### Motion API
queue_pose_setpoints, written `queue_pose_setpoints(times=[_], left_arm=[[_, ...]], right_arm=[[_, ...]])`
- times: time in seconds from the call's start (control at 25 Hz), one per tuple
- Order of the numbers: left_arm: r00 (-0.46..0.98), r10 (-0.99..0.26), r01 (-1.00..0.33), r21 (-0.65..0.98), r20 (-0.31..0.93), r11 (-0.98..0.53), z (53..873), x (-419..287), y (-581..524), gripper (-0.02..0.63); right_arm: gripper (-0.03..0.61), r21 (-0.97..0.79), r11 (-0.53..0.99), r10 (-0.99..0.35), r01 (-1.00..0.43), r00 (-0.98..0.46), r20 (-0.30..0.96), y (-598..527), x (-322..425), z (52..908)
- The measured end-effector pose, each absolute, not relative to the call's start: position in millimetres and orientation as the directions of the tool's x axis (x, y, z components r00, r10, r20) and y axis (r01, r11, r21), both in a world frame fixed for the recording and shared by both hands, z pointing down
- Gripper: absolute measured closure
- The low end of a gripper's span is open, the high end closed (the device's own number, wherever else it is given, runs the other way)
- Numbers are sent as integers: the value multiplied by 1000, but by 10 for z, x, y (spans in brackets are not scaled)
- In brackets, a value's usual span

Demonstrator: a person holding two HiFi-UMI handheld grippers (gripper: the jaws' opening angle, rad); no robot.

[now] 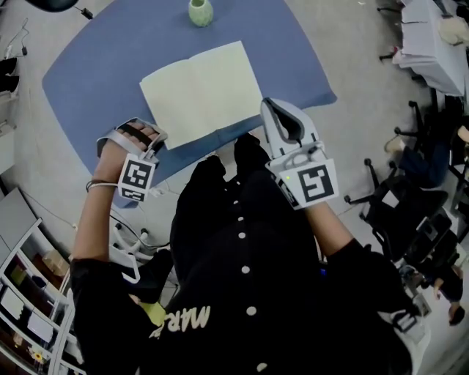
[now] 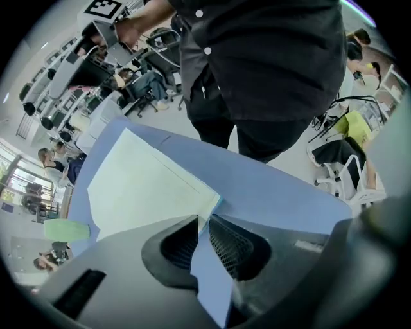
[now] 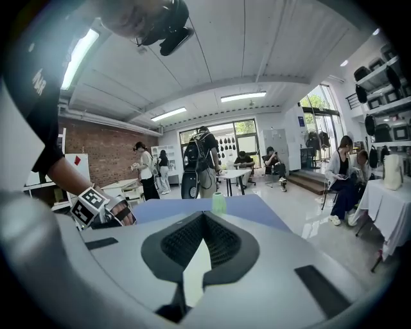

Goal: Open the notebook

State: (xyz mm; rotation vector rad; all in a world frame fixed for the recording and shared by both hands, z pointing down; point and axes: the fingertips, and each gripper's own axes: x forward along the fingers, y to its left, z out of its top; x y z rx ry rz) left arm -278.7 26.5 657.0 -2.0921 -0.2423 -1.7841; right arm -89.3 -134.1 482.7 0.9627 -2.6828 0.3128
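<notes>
The notebook lies open on the blue tabletop, its pale blank pages facing up. My left gripper points steeply down over the table's near edge, just left of the notebook's near left corner. Its jaws stand a narrow slit apart with nothing between them. My right gripper hovers at the notebook's near right corner and points almost level across the table. In the right gripper view its tips meet, shut on nothing.
A pale green vase stands at the table's far edge, beyond the notebook. The person's dark shirt fills the near side. Office chairs and desks stand to the right, white shelving at the lower left. Several people are in the room behind.
</notes>
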Motion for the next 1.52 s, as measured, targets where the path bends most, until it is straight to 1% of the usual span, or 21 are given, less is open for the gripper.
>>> queue_pose_setpoints(times=[0.12,0.32,0.44,0.48,0.6,0.72,0.84,0.96,1.08,1.16,1.24,1.36,1.52], left_arm=[[154,-106,349,-154,982,-925,6648,-2853,248,552],[117,-105,295,-135,988,-946,6601,-3051,229,545],[136,-151,249,-181,979,-952,6416,-3094,185,548],[162,-182,216,-215,970,-952,6309,-3055,140,561],[297,-314,43,-341,902,-939,5831,-2791,-67,606],[432,-482,-212,-434,762,-876,5191,-2482,-299,610],[453,-646,-430,-484,614,-762,4590,-2328,-452,611],[433,-788,-649,-455,437,-609,3993,-2319,-587,611],[383,-893,-818,-362,238,-447,3406,-2406,-674,611],[308,-938,-892,-293,161,-344,3182,-2554,-650,611],[202,-975,-962,-166,97,-216,3041,-2749,-590,611],[36,-999,-999,10,-15,-36,2792,-2981,-498,611],[-84,-995,-995,60,-61,80,2674,-3081,-312,611]], right_arm=[[577,-106,765,-577,-635,-749,325,-1356,-957,4818],[577,-99,771,-576,-629,-755,313,-1409,-993,4757],[577,-93,774,-576,-626,-758,307,-1440,-998,4680],[577,-90,777,-575,-624,-760,302,-1458,-1001,4646],[577,-62,786,-572,-615,-761,305,-1516,-1023,4541],[577,-57,794,-571,-606,-774,275,-1574,-1061,4361],[578,-55,805,-567,-591,-792,225,-1611,-1078,4076],[578,-54,817,-561,-575,-812,159,-1630,-1110,3741],[578,-52,824,-557,-564,-824,105,-1633,-1124,3457],[578,-49,825,-559,-563,-826,76,-1646,-1121,3307],[578,-35,824,-564,-566,-824,51,-1672,-1115,3161],[577,-28,821,-570,-571,-821,15,-1689,-1111,2953],[577,-21,817,-577,-576,-817,-20,-1640,-1080,2782]])
